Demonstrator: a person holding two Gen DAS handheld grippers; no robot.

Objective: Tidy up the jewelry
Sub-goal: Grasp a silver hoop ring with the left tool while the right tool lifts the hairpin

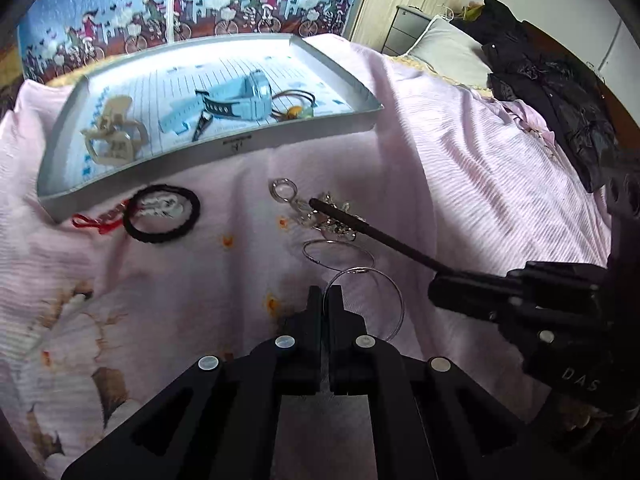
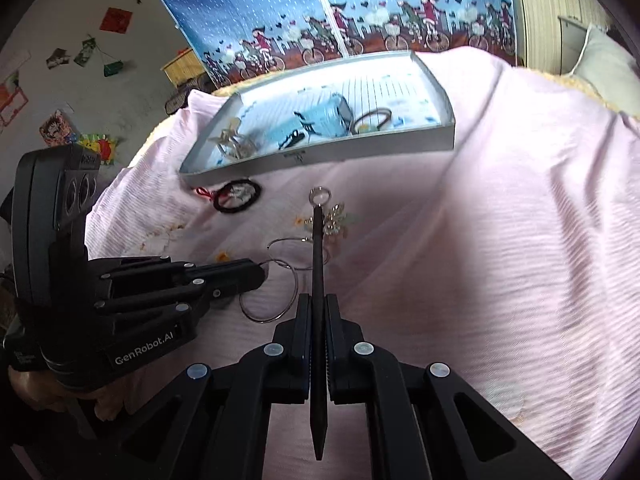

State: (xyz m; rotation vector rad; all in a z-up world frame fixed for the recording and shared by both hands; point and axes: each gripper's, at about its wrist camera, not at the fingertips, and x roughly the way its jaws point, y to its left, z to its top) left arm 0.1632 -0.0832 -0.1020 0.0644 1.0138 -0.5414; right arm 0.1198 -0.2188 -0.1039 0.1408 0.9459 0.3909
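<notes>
right gripper level, clamping stick

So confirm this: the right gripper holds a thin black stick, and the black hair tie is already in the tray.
Wrong on the hair tie: the left wrist view shows it on the pink bedspread, just outside the tray. The right gripper does hold the thin black stick.

Bed: covered by a pale pink sheet with faded floral print.
On the sheet: grey shallow tray, black hair tie, red ribbon, crystal keychain, thin wire hoops.
Far side: grey pillow, dark clothing.
</notes>
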